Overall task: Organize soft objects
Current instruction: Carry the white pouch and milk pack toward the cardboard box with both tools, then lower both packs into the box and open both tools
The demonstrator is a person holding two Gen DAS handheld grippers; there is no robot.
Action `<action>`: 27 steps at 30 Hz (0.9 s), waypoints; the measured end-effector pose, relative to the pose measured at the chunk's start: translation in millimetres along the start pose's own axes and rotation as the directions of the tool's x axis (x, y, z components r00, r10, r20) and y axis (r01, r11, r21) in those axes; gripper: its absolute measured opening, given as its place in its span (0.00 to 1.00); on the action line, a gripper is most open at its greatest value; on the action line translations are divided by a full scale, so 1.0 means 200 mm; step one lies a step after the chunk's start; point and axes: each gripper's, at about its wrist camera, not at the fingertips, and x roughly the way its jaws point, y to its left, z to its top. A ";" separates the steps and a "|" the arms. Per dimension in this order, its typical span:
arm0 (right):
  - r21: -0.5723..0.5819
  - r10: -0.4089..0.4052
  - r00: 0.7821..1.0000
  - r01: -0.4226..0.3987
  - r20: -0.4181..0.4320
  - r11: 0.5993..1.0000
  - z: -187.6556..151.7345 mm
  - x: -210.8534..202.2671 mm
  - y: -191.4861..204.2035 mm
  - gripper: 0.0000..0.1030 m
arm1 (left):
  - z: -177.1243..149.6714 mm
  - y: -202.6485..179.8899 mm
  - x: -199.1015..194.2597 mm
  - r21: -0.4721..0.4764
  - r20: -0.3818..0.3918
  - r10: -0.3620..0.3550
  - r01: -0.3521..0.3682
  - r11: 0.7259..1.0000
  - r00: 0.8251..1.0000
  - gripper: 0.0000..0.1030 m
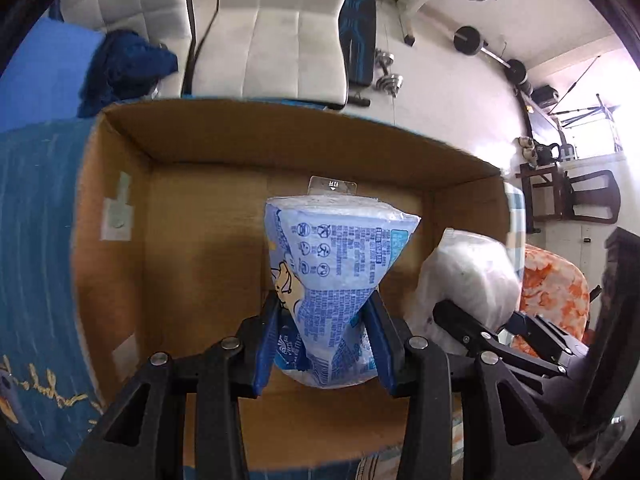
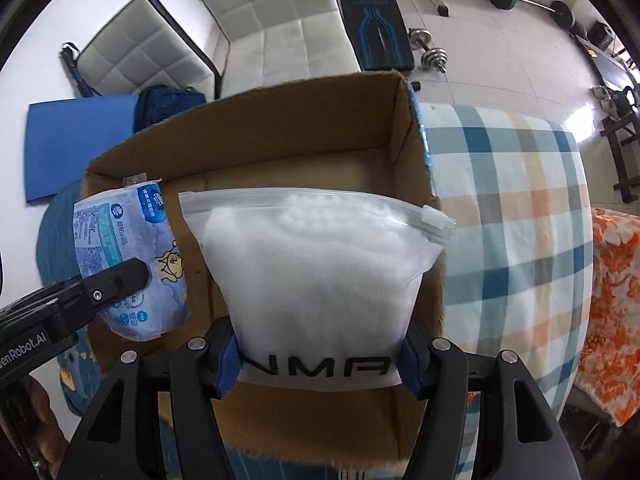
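Observation:
My left gripper (image 1: 325,312) is shut on a light blue printed tissue pack (image 1: 336,264), squeezing its waist, and holds it over the open cardboard box (image 1: 192,148). In the right wrist view the same tissue pack (image 2: 132,256) hangs at the left with a left gripper finger (image 2: 124,280) across it. My right gripper (image 2: 320,344) is shut on a white zip bag (image 2: 320,260) full of soft white filling, also above the cardboard box (image 2: 280,128). In the left wrist view the zip bag (image 1: 468,276) shows at the right. The box floor below looks bare.
The box rests on a blue printed cloth (image 1: 36,240) and a plaid blanket (image 2: 508,216). An orange and white fabric (image 2: 612,312) lies at the right. White padded chairs (image 1: 276,36), a dark blue garment (image 1: 128,68), a blue mat (image 2: 76,144) and weights (image 2: 432,52) sit beyond.

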 end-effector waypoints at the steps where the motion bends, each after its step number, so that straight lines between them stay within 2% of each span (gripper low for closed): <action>1: -0.015 -0.014 1.000 0.014 0.006 1.000 0.02 0.02 0.01 0.63 | 0.02 0.01 0.04 -0.007 -0.014 -0.007 0.007 1.000 1.000 0.38; 5: -0.053 -0.039 0.999 0.038 -0.023 0.998 0.09 0.14 0.09 0.63 | 0.09 0.03 0.16 -0.021 -0.062 -0.010 0.008 1.000 0.998 0.38; 9: -0.058 -0.086 0.995 0.084 -0.046 0.995 0.14 0.26 0.13 0.64 | 0.13 0.04 0.22 -0.024 -0.080 -0.005 0.003 1.000 0.997 0.38; 13: -0.044 -0.100 0.993 0.098 -0.059 0.994 0.18 0.32 0.14 0.64 | 0.15 0.05 0.27 -0.019 -0.105 0.012 -0.014 1.000 0.994 0.39; 17: -0.032 -0.096 0.991 0.093 -0.089 0.995 0.22 0.40 0.15 0.66 | 0.16 0.09 0.35 -0.055 -0.147 -0.046 0.038 0.998 0.988 0.39; 27: -0.046 -0.098 0.987 0.093 -0.125 0.995 0.22 0.48 0.15 0.72 | 0.16 0.10 0.39 -0.077 -0.200 -0.071 0.056 0.995 0.977 0.44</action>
